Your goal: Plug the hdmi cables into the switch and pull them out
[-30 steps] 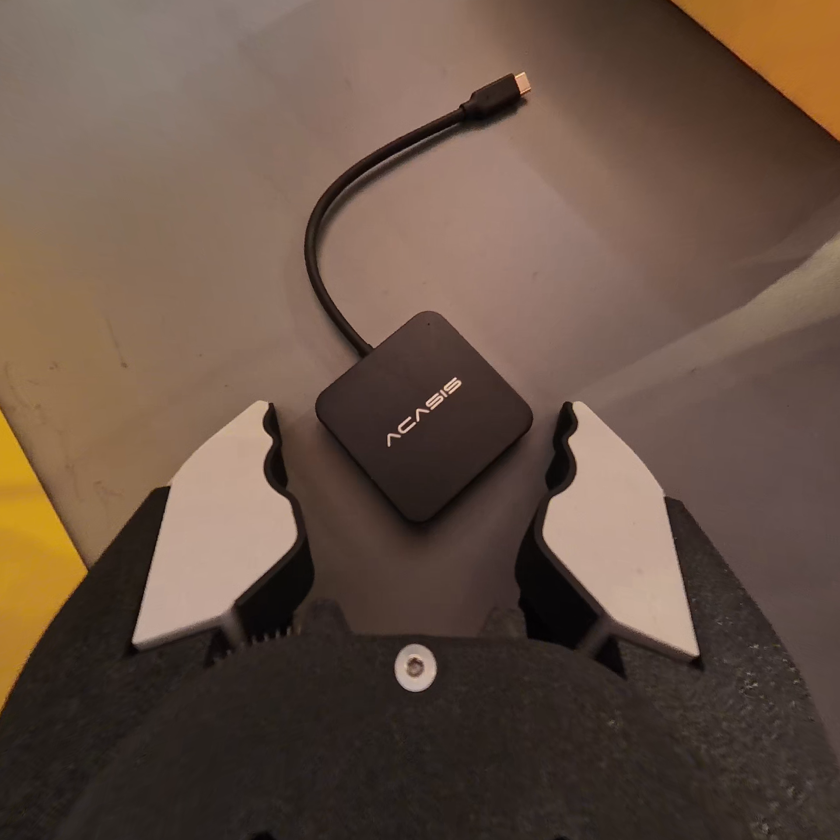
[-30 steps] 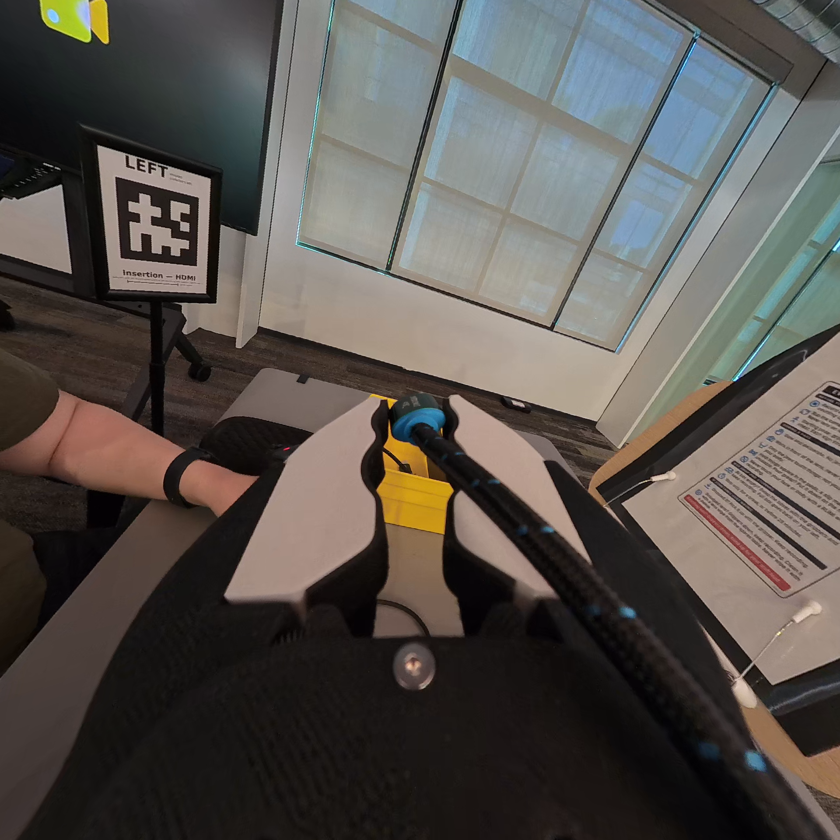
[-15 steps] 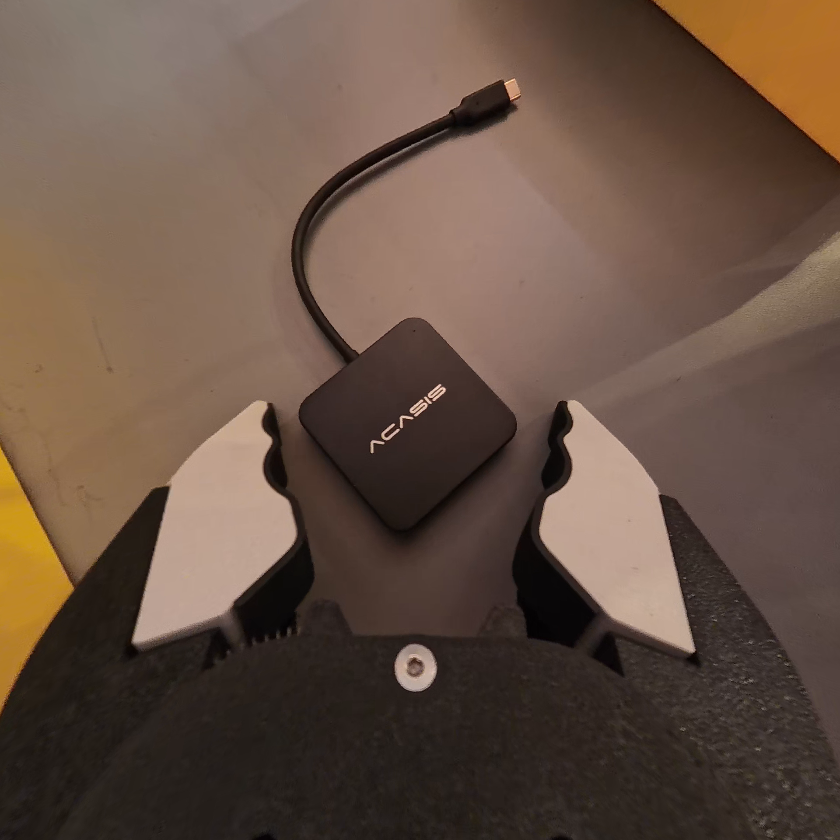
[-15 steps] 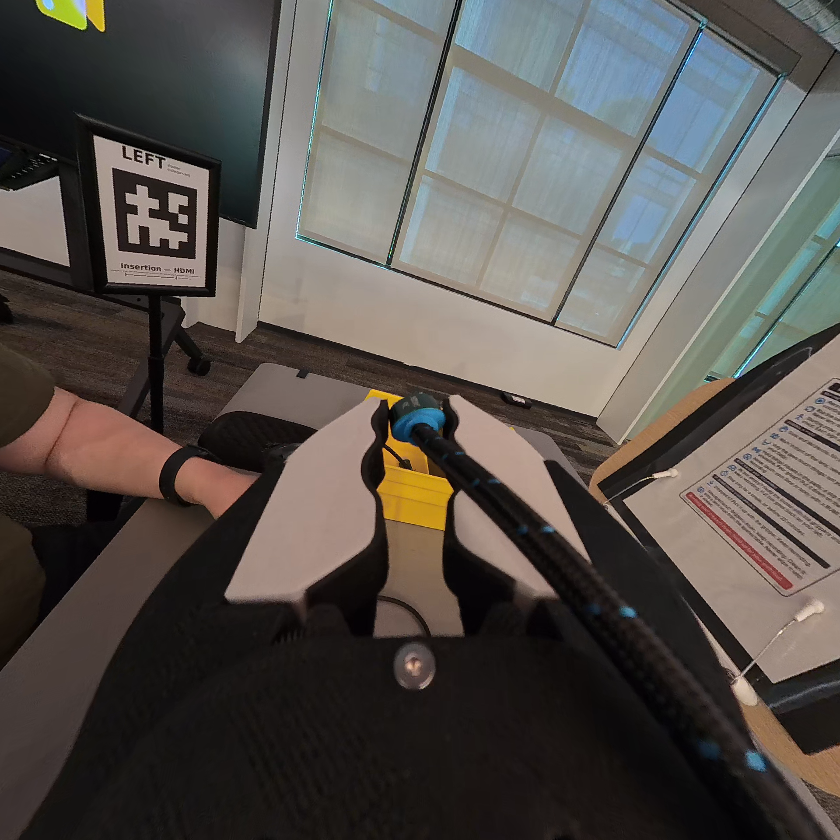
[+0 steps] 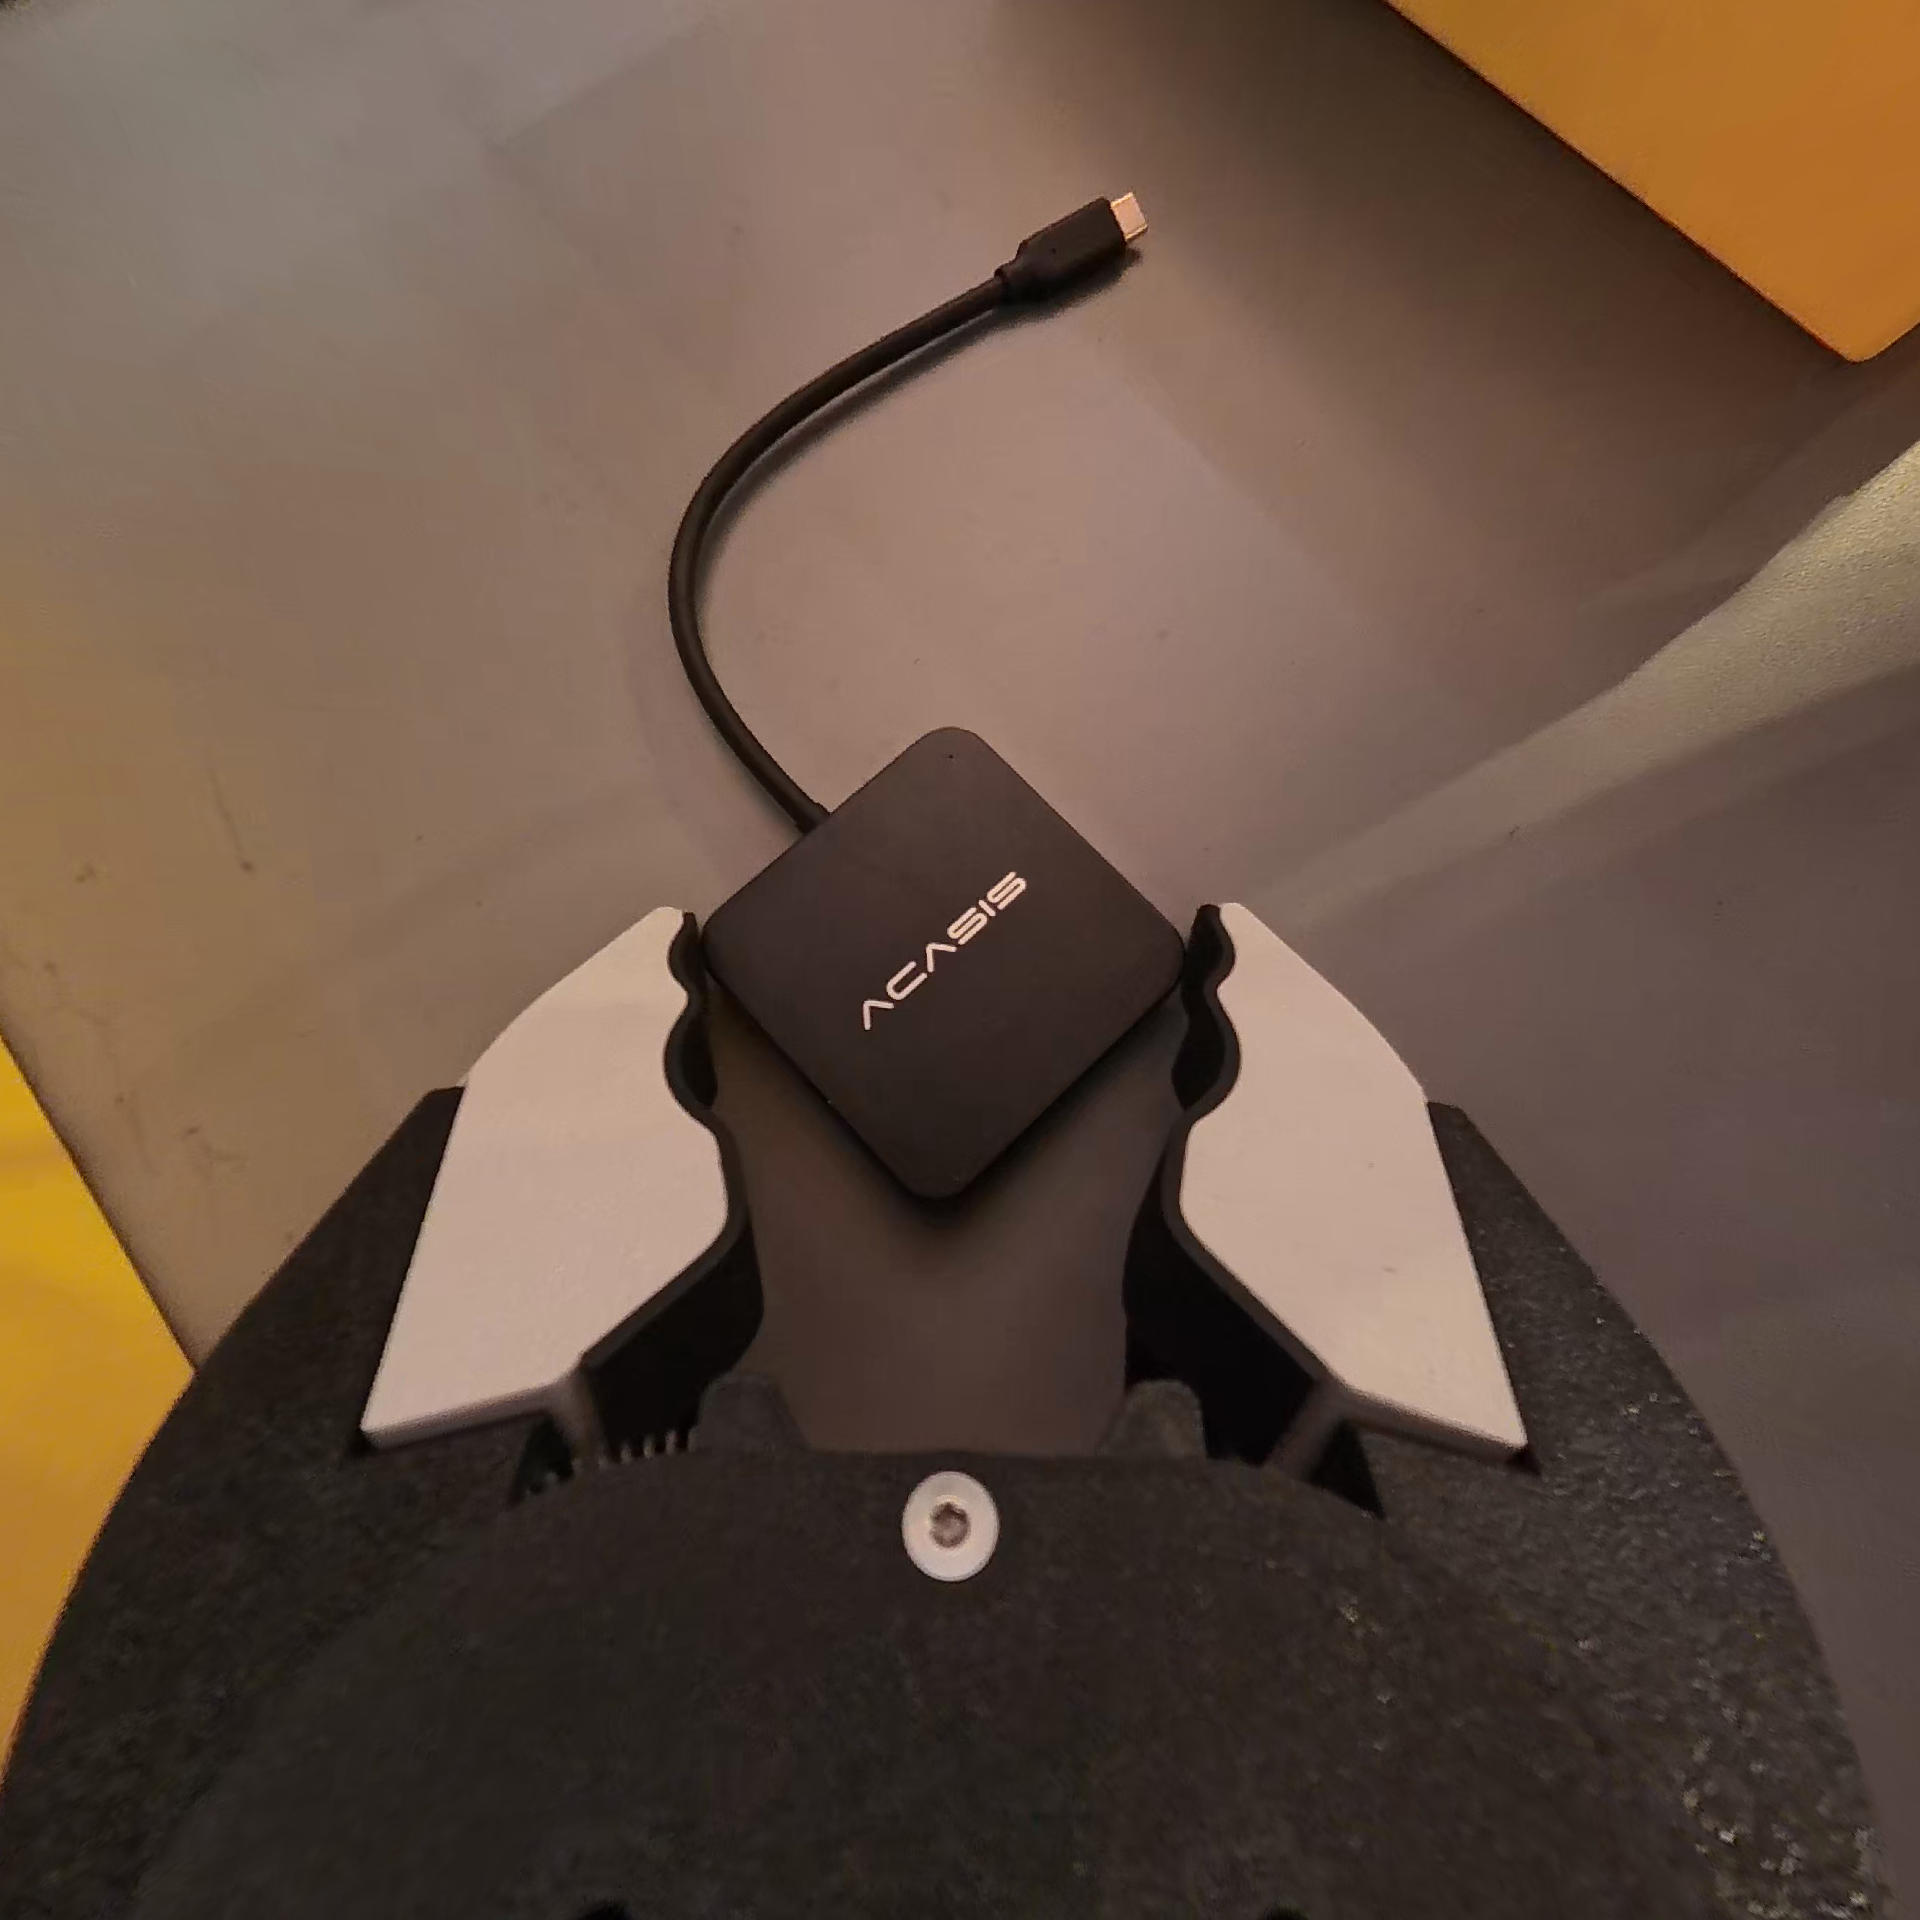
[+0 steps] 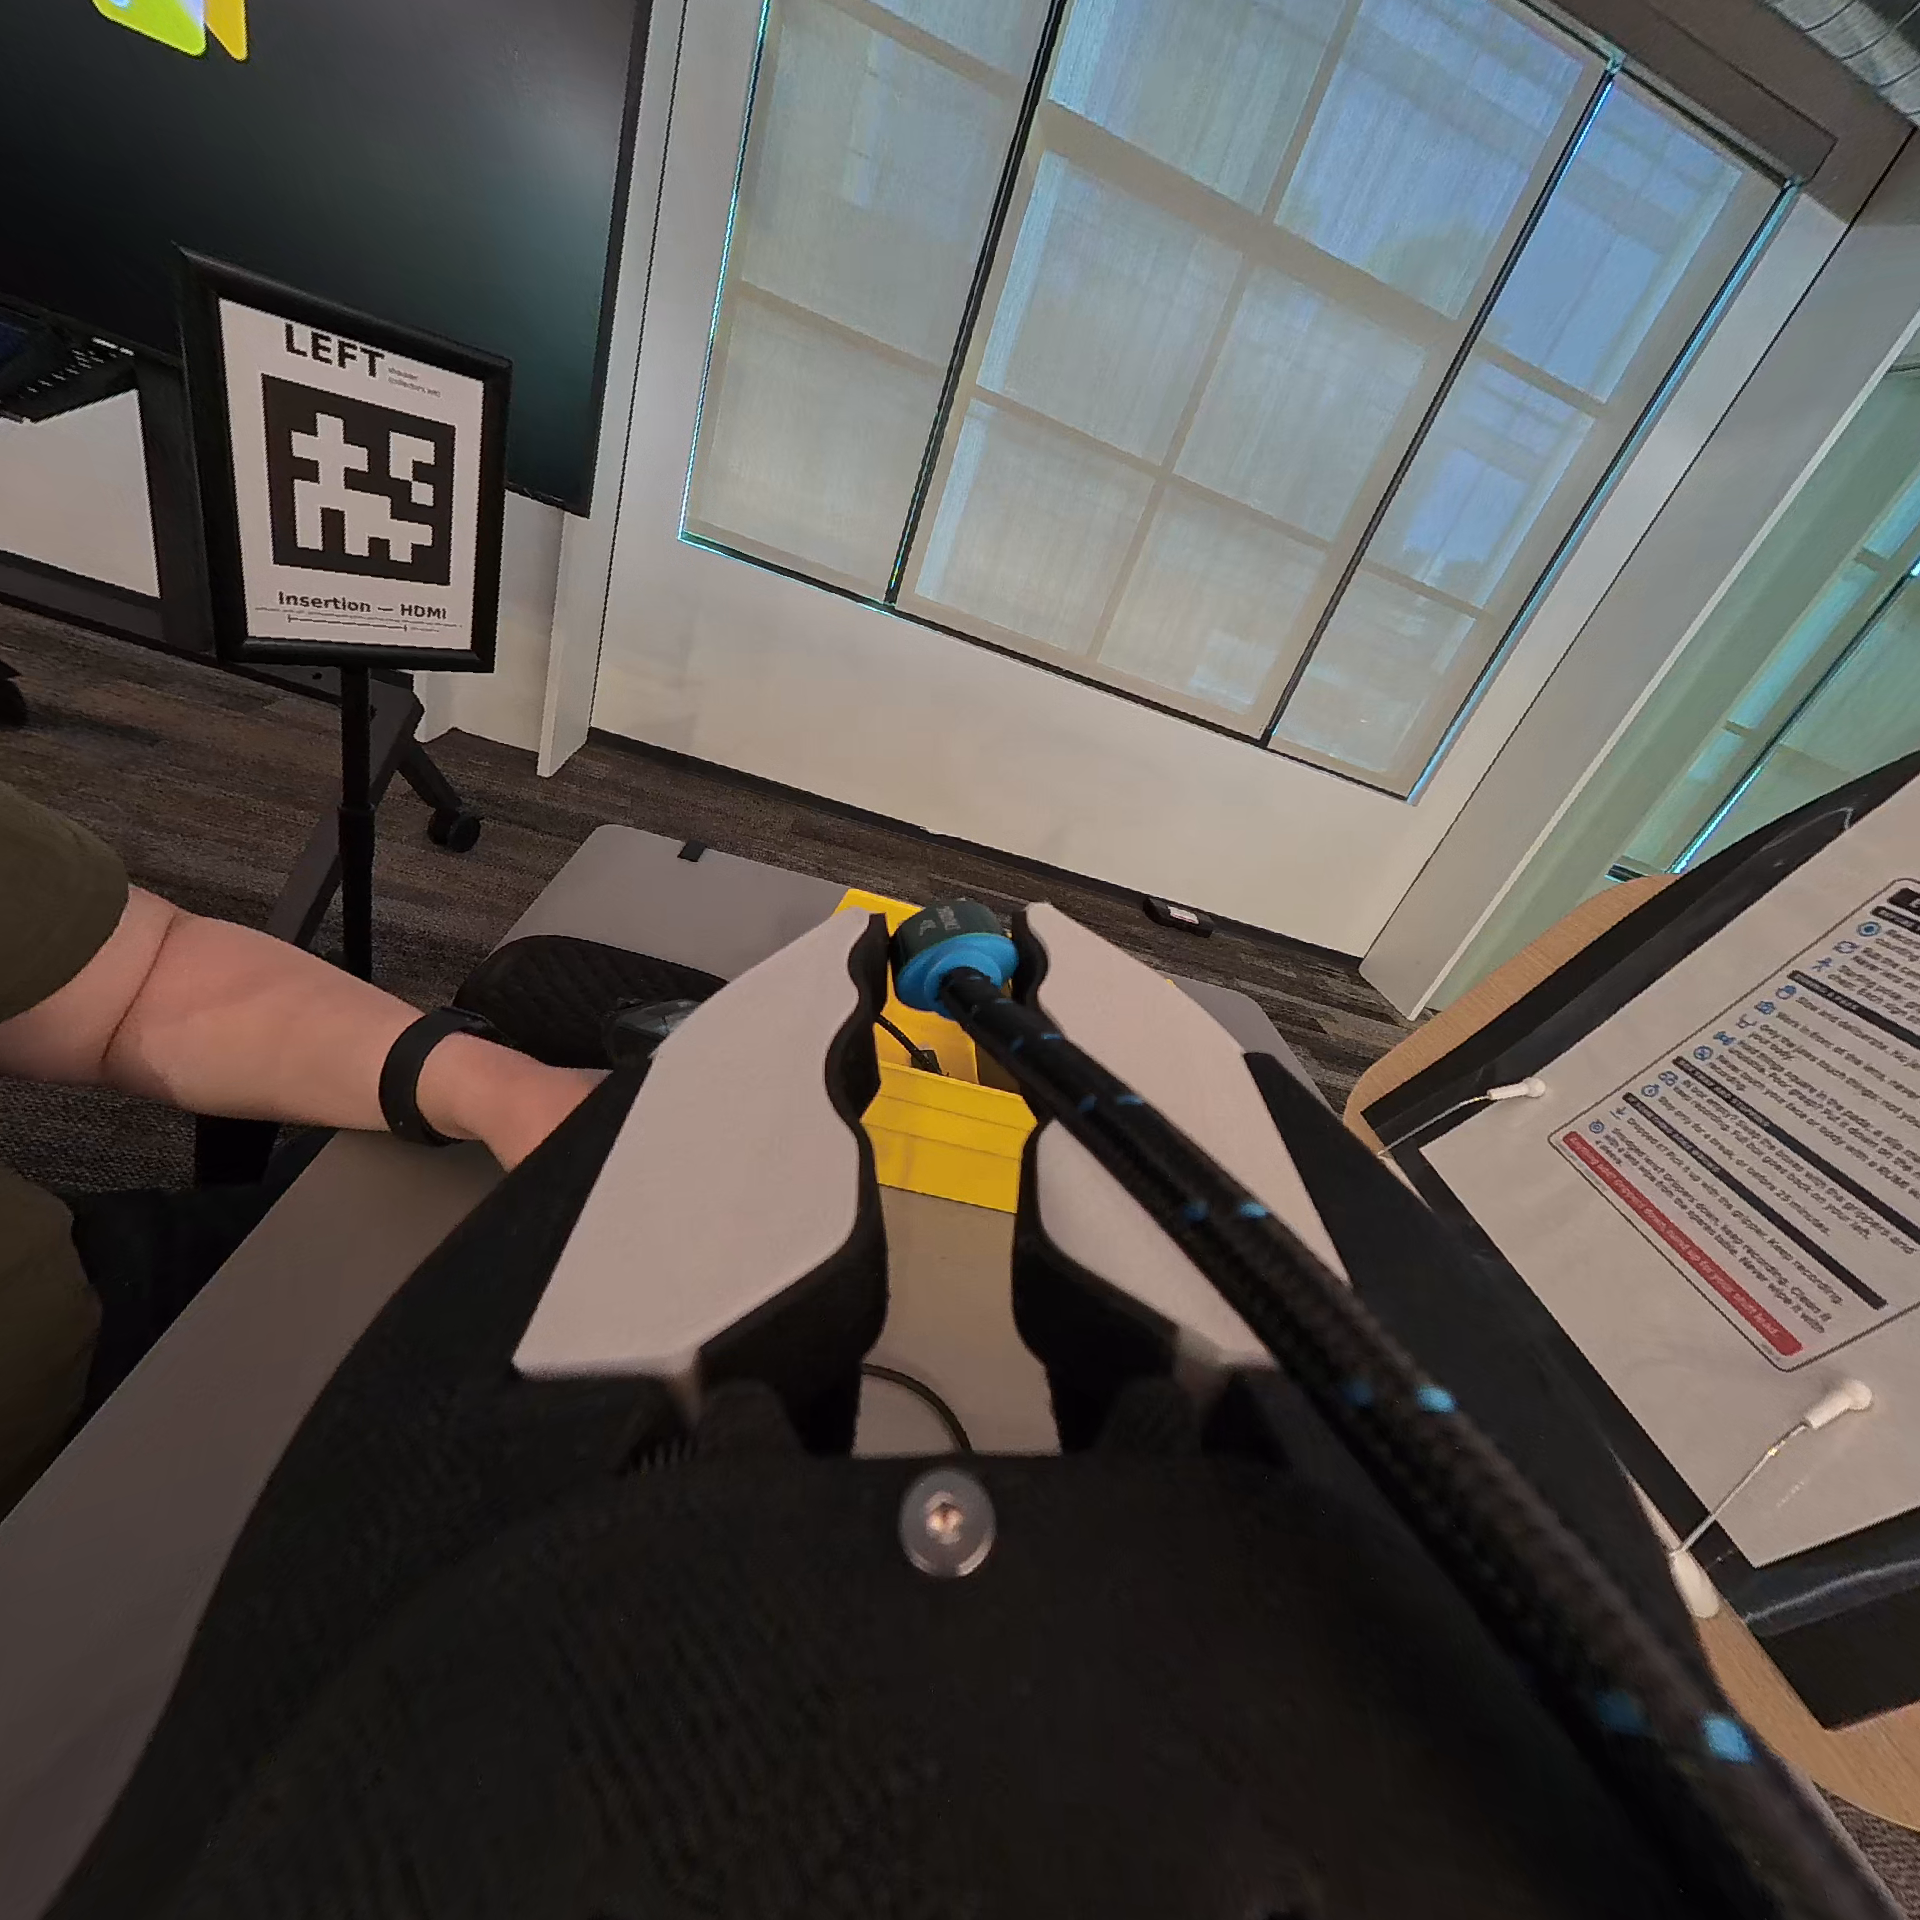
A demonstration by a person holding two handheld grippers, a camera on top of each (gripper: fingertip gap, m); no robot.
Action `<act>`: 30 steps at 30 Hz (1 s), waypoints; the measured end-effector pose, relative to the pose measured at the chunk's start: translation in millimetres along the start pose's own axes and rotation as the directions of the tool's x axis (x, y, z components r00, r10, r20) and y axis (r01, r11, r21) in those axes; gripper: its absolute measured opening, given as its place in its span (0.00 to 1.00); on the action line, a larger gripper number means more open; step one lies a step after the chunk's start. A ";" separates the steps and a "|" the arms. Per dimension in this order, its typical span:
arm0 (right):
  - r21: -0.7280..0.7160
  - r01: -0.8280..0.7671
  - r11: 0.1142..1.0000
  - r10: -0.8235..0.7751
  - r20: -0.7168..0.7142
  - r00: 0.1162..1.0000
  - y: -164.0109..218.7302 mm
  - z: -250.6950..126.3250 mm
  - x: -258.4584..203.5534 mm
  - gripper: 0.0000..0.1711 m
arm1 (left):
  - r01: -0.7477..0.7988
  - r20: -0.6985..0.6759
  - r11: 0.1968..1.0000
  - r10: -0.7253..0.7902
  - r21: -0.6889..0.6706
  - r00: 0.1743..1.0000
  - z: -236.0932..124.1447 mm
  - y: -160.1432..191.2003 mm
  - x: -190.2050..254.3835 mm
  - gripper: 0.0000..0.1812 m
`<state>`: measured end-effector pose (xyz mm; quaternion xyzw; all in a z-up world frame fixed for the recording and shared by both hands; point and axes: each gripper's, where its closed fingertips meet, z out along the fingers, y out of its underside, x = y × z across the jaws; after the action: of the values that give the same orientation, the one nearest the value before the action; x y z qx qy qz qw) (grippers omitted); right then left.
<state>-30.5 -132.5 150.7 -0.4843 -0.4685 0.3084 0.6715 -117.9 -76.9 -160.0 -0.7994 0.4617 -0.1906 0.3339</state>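
Resting on a grey table (image 5: 312, 520), the switch (image 5: 940, 961) sits between open left tongs (image 5: 940, 930); right tongs (image 6: 945, 925) grip the HDMI cable (image 6: 1195, 1174).

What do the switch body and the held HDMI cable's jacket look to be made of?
Switch: likely matte black plastic, going by its dull, even sheen and rounded corners. HDMI cable: braided black jacket with blue flecks, weave visible; its blue collar looks like smooth plastic or rubber.

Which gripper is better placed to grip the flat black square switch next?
Left. The left gripper straddles the flat black square switch on the grey table, fingers flanking two corners. The right gripper is occupied, shut on the blue-collared braided black HDMI cable, held above the table.
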 end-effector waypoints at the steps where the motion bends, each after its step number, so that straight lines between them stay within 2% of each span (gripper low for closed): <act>1: 0.000 -0.001 1.000 0.001 0.000 1.000 0.0 -0.2 0.2 0.13 | 0.007 -0.008 1.000 -0.007 0.005 1.000 -0.9 -0.8 0.2 0.48; 13: -0.041 0.003 0.999 -0.002 0.012 1.000 10.6 7.3 -2.0 0.13 | 0.105 -0.137 0.985 -0.086 0.137 0.987 -27.1 -26.2 5.6 0.49; 26: -0.044 0.001 0.999 0.000 0.017 1.000 12.5 9.4 -3.2 0.13 | 0.157 -0.178 0.958 -0.115 0.239 0.977 -41.0 -37.1 7.1 0.48; 30: -0.055 0.002 0.998 0.000 0.026 1.000 15.5 12.7 -5.5 0.13 | 0.208 -0.235 0.939 -0.145 0.275 0.961 -47.9 -44.6 10.4 0.48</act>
<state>-43.7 -127.5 135.5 -0.4983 -0.4857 0.3013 0.6519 -114.8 -87.4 -94.7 -0.7537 0.3865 -0.3709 0.3808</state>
